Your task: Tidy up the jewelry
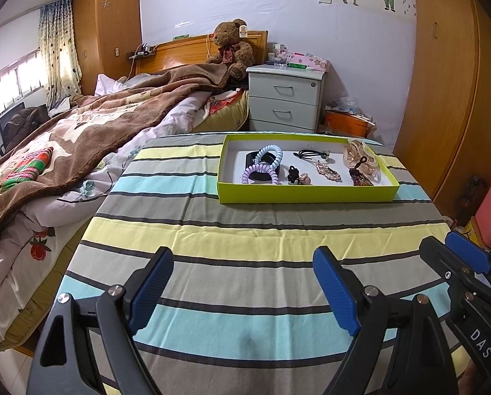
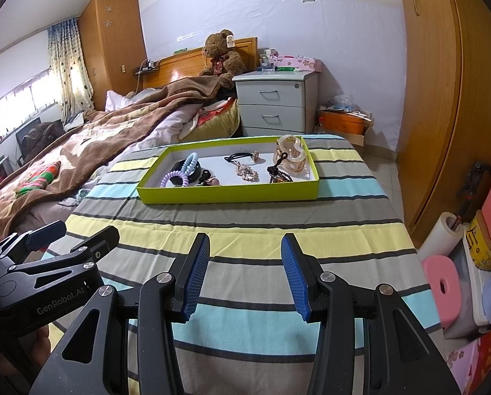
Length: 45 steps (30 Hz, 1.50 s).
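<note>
Hovering low over the striped cloth-covered table (image 1: 245, 230), my left gripper (image 1: 242, 291) and right gripper (image 2: 245, 275) gape wide, empty. Every hair coil, tie and clip already lies inside the shallow lime-green cardboard tray (image 2: 225, 192), gathered together, well ahead of both.

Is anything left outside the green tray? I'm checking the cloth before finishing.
No: the striped cloth around the green tray shows no loose pieces.

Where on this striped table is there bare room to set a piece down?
The striped cloth is bare from the green tray to both open grippers, left gripper and right gripper. Inside the tray, a white patch lies behind the spiral hair ties; elsewhere it is crowded.
</note>
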Each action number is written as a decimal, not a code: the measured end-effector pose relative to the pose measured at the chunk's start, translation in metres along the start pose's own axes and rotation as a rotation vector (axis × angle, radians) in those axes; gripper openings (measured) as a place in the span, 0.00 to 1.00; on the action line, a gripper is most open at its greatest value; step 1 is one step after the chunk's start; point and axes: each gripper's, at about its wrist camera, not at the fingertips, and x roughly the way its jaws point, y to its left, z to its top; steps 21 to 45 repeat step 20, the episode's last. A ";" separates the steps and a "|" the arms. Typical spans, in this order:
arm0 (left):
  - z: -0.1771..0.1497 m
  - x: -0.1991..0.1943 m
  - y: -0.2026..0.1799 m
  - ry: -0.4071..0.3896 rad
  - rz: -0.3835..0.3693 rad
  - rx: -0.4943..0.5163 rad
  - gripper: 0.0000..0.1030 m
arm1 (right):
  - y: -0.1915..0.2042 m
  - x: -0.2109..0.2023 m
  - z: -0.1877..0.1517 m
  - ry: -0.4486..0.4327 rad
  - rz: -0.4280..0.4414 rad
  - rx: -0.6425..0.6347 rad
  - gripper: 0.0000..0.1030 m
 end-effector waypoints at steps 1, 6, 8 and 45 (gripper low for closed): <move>0.000 0.000 0.000 0.000 0.000 0.000 0.85 | 0.000 0.000 0.000 0.000 0.000 0.000 0.45; 0.000 0.000 0.000 -0.001 -0.001 0.000 0.85 | 0.000 0.000 0.000 0.000 0.000 0.001 0.45; 0.000 0.000 0.000 -0.001 -0.001 0.000 0.85 | 0.000 0.000 0.000 0.000 0.000 0.001 0.45; -0.002 -0.001 0.003 0.006 0.001 -0.003 0.85 | 0.000 0.001 0.000 0.001 0.000 0.001 0.45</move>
